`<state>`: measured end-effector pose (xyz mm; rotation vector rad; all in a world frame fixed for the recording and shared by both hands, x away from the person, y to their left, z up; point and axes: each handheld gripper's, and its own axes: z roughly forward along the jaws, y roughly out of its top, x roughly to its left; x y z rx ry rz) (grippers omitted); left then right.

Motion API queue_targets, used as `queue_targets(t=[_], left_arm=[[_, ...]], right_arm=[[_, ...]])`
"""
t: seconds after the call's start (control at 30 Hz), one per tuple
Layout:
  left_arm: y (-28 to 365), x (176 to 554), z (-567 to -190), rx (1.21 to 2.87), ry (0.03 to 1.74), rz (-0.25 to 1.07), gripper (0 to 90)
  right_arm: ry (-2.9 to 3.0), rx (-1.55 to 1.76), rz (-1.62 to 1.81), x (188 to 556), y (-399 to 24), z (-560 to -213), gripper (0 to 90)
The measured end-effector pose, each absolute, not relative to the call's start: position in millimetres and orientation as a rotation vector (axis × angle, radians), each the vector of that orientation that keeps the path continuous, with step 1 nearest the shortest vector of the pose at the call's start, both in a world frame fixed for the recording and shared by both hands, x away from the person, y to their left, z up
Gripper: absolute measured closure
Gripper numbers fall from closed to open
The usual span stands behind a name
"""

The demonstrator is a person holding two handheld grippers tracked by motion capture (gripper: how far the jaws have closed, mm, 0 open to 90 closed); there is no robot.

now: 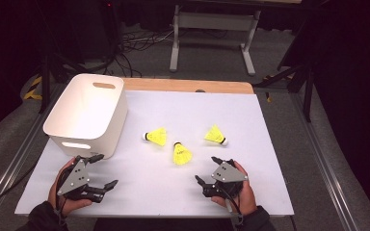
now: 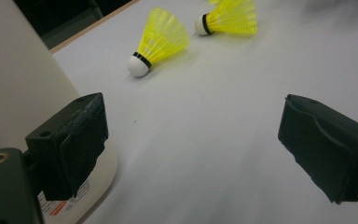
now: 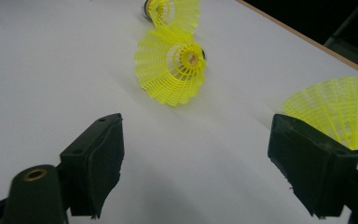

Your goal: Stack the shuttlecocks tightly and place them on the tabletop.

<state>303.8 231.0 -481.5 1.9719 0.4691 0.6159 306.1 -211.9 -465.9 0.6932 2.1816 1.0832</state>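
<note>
The middle yellow plastic shuttlecock (image 1: 181, 154) lies closest to my right gripper (image 1: 208, 169), its open skirt facing those spread fingers, while my left gripper (image 1: 102, 170) gapes empty too.

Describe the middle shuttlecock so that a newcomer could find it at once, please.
Start at the white bin on the table's left. Three yellow shuttlecocks lie to its right. The middle shuttlecock lies nearest the person, its cork pointing away.

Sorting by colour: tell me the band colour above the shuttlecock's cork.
Black, on the yellow plastic shuttlecock; clearest in left gripper view.
</note>
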Motion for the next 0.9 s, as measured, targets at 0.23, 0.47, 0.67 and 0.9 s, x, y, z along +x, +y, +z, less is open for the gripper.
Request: queue_targets(t=[0.23, 0.47, 0.67, 0.9], left_arm=[[242, 303, -481, 1.949, 0.493, 0.622, 8.1], [246, 304, -482, 1.949, 0.495, 0.604, 7.5], [244, 305, -483, 1.957, 0.495, 0.597, 7.0], [245, 305, -483, 1.952, 0.493, 0.591, 6.9]], right_arm=[[2.208, 0.680, 1.119, 306, -204, -465, 20.6], [2.230, 0.668, 1.126, 306, -200, -465, 24.0], [2.269, 0.678, 1.112, 310, -188, -464, 29.9], [2.298, 0.725, 1.130, 323, -176, -465, 33.4]])
